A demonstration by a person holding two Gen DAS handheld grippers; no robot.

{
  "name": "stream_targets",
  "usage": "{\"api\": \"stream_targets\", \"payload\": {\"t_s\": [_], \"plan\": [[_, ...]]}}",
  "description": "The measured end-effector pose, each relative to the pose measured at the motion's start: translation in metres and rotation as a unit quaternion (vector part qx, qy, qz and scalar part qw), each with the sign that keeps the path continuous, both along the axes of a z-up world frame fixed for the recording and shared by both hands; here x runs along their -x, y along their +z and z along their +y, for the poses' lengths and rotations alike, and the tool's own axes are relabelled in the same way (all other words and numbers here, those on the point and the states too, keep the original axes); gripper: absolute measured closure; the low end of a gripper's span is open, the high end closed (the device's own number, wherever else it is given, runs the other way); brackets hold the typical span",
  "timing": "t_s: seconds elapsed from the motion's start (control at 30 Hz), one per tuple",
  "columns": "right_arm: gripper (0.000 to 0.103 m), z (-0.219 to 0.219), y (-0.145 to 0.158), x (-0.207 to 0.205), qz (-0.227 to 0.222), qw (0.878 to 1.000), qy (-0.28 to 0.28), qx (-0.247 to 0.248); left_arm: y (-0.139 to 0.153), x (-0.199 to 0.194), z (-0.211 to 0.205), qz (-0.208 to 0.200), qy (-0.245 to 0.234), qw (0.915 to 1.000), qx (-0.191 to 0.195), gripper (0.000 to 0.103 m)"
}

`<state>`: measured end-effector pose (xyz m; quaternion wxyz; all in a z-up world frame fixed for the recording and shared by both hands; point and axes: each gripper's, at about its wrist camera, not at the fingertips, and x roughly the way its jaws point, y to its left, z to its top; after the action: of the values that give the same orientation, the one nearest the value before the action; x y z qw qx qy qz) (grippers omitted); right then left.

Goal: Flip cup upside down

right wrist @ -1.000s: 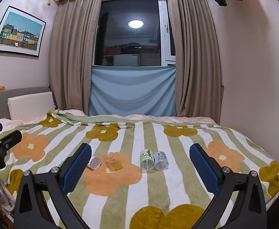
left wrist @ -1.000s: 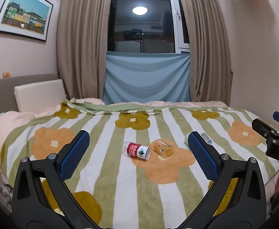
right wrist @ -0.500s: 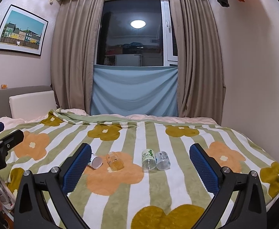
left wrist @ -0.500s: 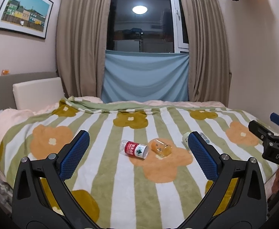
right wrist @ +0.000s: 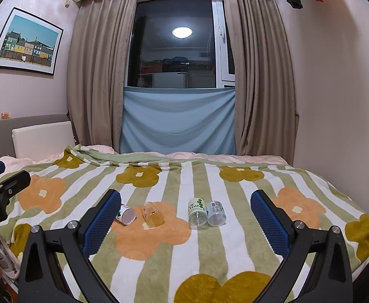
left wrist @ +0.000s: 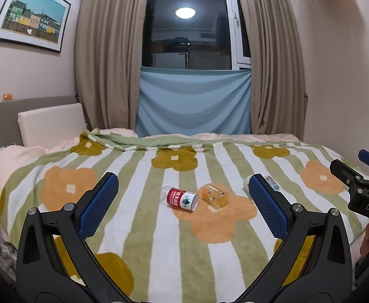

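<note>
Four small cups lie on their sides in a row on the striped flower blanket. A clear cup with a red label is leftmost, then an amber cup. In the right wrist view the amber cup lies left of a clear green-label cup and a clear grey-label cup; the red-label cup peeks past the left finger. My left gripper is open, short of the cups. My right gripper is open too, nothing between its fingers.
The bed fills the room up to the curtains and window. A white pillow leans on the grey headboard at left. A wall runs close along the bed's right side. The other gripper's black frame shows at the right edge.
Both views have risen and shifted slightly, so the cups sit a little lower and farther in frame. Both grippers stay open; no cup has moved.
</note>
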<state>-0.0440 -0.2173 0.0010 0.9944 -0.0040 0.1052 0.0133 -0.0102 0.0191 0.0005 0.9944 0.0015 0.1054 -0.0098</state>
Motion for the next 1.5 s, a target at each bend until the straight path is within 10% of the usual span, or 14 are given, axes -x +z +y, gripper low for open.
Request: {"api": "stream_targets", "payload": {"t_s": [0.9,1.5], "plan": [[0.000,0.001,-0.008,-0.024,0.034,0.999,0.001,-0.002,-0.007,-0.032,0.008,0.033,0.003,0.9995,0.000,0.000],[0.000,-0.013,-0.066,-0.267,0.250,0.966,0.036,0.051,-0.073,-0.136,0.042,0.167,0.031,0.9855,-0.005,0.000]]}}
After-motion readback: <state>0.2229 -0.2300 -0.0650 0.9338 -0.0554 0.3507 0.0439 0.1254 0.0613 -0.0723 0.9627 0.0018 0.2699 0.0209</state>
